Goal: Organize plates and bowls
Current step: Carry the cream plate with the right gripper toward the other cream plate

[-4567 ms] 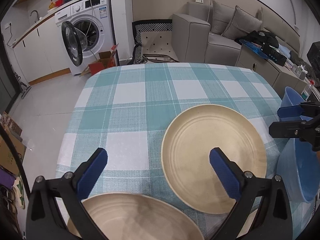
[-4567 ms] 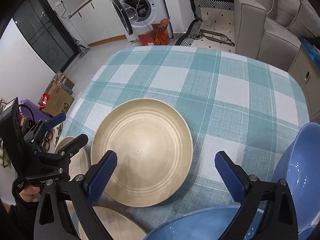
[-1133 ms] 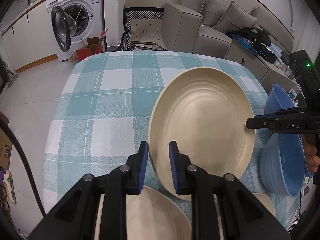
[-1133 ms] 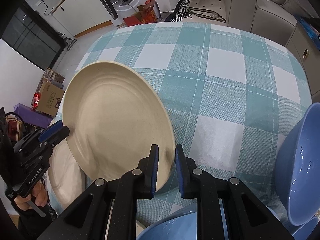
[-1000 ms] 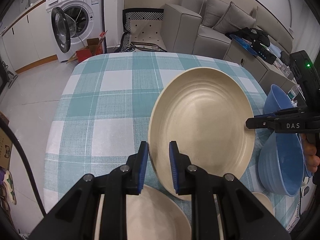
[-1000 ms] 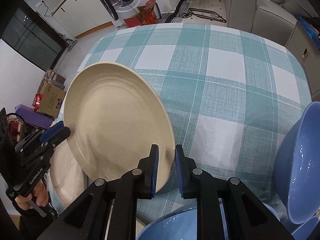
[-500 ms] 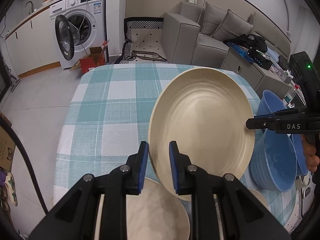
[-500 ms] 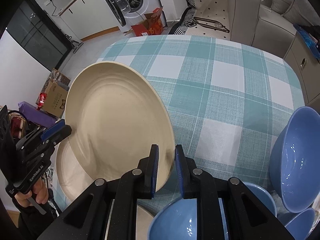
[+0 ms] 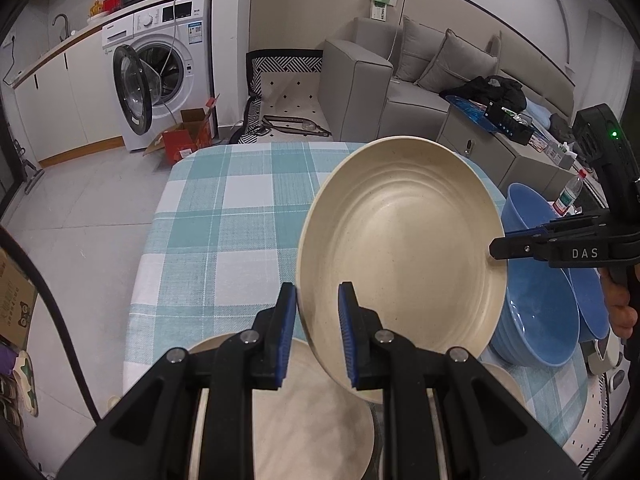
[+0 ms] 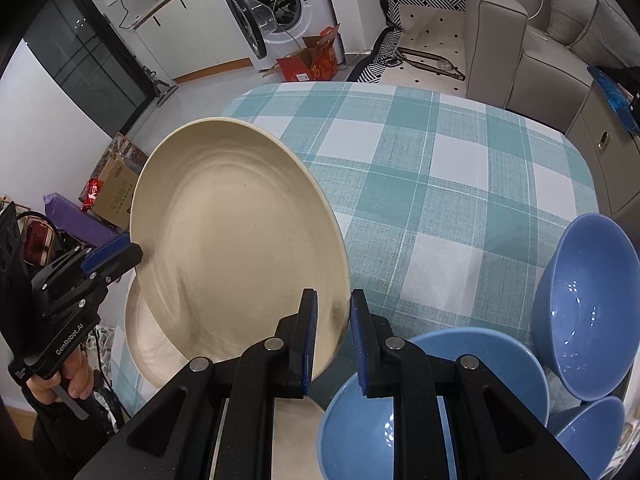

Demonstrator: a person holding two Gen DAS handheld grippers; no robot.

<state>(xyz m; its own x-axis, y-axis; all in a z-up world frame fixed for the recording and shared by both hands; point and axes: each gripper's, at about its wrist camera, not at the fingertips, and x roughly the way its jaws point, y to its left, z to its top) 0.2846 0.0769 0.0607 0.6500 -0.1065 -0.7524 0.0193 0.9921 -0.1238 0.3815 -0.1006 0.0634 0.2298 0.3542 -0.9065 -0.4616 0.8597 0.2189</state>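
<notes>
"DAS" in white letters on the black right hand-held gripper [image 9: 495,247] at the right edge, "GenRobot.AI" in white along the black left hand-held gripper [image 10: 136,255] at near left, other labels too small to read

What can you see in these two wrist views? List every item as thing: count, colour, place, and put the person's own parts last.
Held plate: one, cream, lifted above the table, gripped at opposite rims.
Plates on table: at least one, cream, near edge below the held plate.
Bowls: four visible, blue, table's right side.
Tablecloth: one, teal and white check, covering the table.
Washing machine: one, white, door open, behind the table.
Sofa: one, grey, far right.
Left gripper: black, blue pads, jaws shut on plate rim.
Right gripper: black, blue pads, jaws shut on opposite rim.
</notes>
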